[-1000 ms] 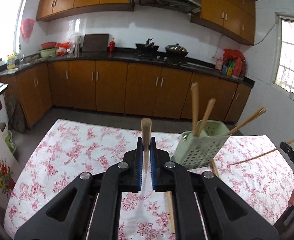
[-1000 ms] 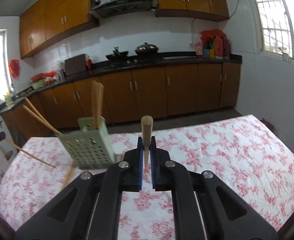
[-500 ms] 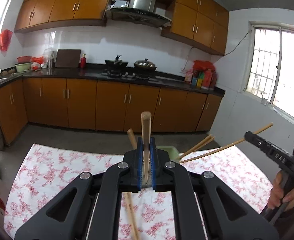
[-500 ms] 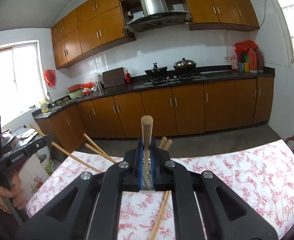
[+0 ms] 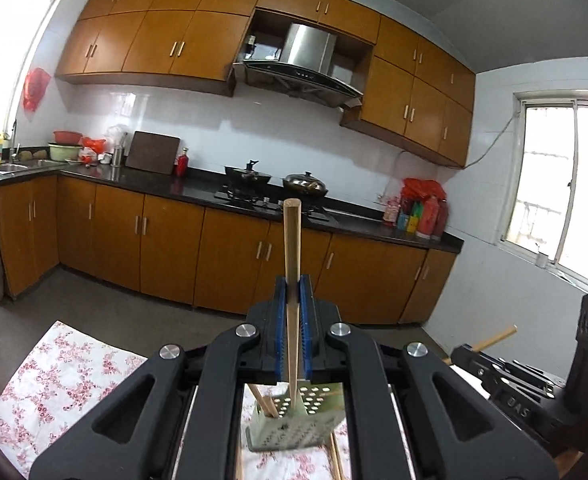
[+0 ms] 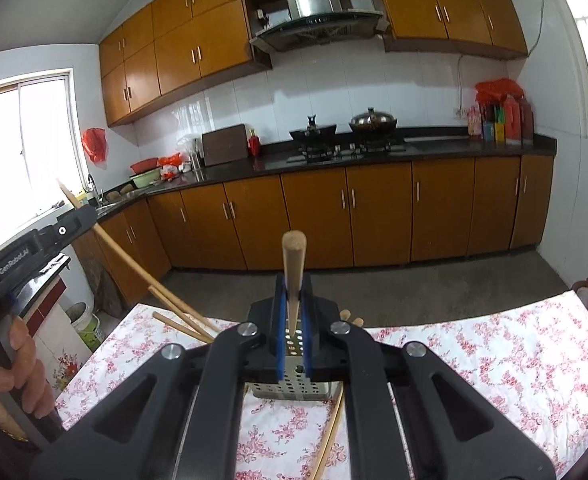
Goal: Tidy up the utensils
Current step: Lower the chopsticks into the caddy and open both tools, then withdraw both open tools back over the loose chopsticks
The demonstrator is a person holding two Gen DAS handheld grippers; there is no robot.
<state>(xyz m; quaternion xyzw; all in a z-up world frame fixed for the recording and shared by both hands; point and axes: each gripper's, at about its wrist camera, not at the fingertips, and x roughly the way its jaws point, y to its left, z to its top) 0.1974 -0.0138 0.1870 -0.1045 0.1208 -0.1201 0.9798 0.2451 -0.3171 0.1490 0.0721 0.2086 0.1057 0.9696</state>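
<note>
Now, in the left wrist view, the left tool [image 5: 293, 340] grips a chopstick [image 5: 292, 264] upright, and the holder [image 5: 294, 420] has slid from ahead to right beneath its pads. In the right wrist view, the right tool [image 6: 293, 336] clamps another chopstick [image 6: 293, 276] over the same holder [image 6: 291, 376], which was off left earlier. Both look ready to drop; one stick [image 6: 328, 440] lies on the worktop [image 6: 494, 360].

Black tongs [image 5: 293, 300], blue pads [image 5: 279, 320], silver screws [image 5: 242, 330]
</note>
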